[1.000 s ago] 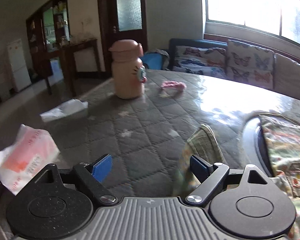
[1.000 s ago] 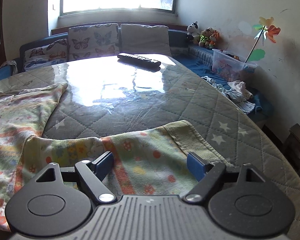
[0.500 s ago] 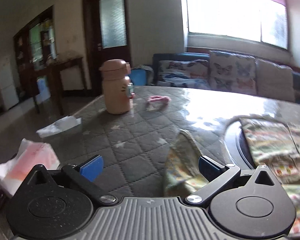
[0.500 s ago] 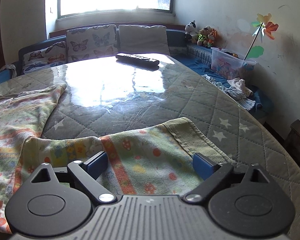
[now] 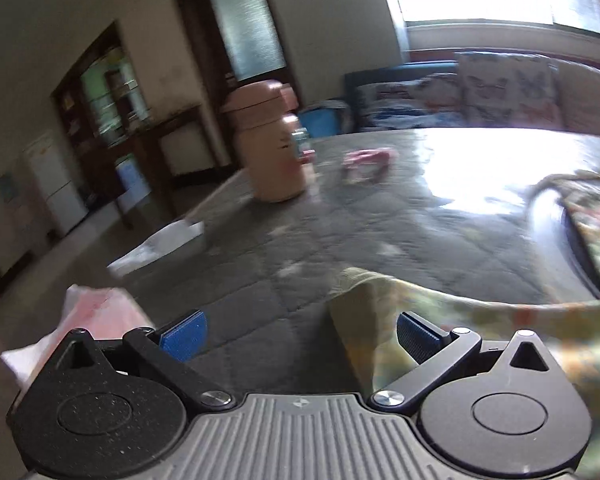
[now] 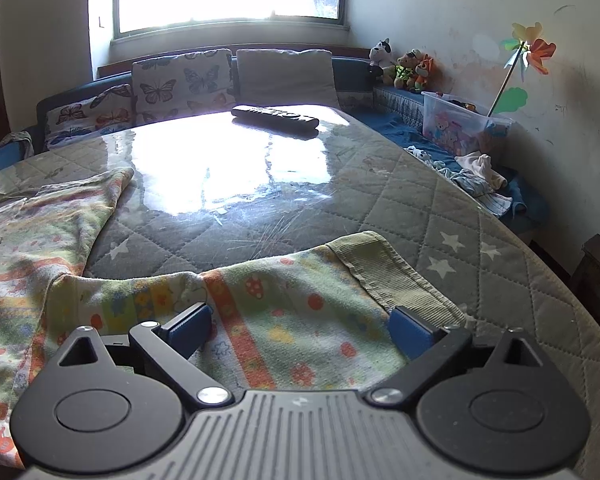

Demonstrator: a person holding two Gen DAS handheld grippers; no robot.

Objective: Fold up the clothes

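Right gripper [image 6: 300, 330] jaws wide, over floral-print cotton garment's sleeve [image 6: 284, 312] at lower centre, ribbed cuff [image 6: 392, 276] pointing upper right. Left gripper [image 5: 300, 338] jaws wide; other sleeve [image 5: 380, 320] by right pad. Garment flat on quilted grey desk [image 6: 480, 264].

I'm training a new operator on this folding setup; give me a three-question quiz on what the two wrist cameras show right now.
1. True or false: the right gripper has its jaws shut on the patterned garment.
2. What lies at the far end of the quilted table in the right wrist view? A) a remote control B) a book C) a plate
3. Fill in: in the left wrist view, the pink ____ stands upright on the table.

Key: 1 false, the jaws stand open over the sleeve; 2 A, the remote control; 3 bottle.
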